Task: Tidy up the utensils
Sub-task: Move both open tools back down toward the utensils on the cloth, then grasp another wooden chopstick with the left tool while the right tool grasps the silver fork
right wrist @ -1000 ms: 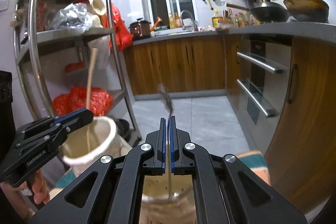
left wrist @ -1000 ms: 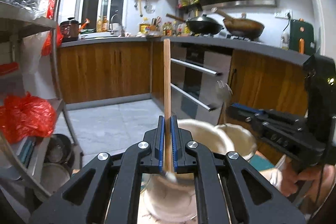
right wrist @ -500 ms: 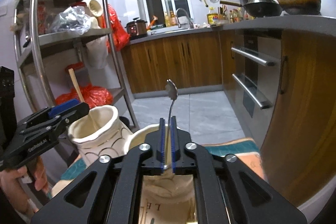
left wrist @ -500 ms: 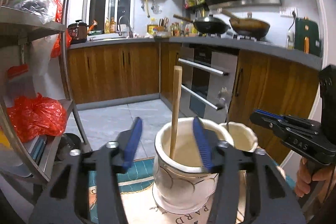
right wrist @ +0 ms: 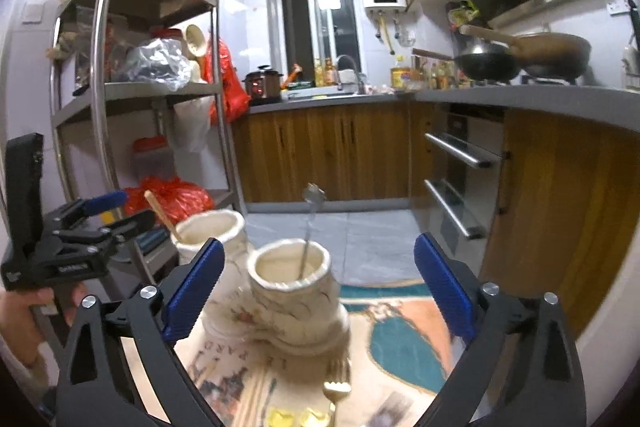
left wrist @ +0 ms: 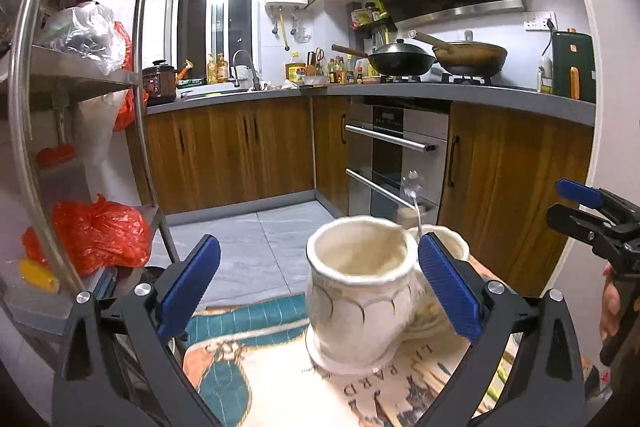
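Two cream ceramic holders stand side by side on a printed cloth. The left holder (left wrist: 358,291) (right wrist: 212,233) has a wooden stick (right wrist: 160,213) leaning in it; the stick is hidden in the left wrist view. The right holder (right wrist: 292,287) (left wrist: 448,247) has a metal spoon (right wrist: 310,227) (left wrist: 414,199) standing in it. My left gripper (left wrist: 320,291) is open and empty, its jaws wide on either side of the left holder. My right gripper (right wrist: 316,293) is open and empty, its jaws wide around the right holder. A gold fork (right wrist: 336,397) lies on the cloth below the right gripper.
The printed cloth (left wrist: 260,367) covers the table. A steel shelf rack (right wrist: 104,99) with red bags stands at the left. Wooden cabinets and an oven (left wrist: 394,163) run along the back and right. Small yellow items (right wrist: 294,418) lie near the fork.
Both grippers have opened and pulled back. The left one let go of the wooden stick in the left holder; the right one let go of the spoon in the right holder.
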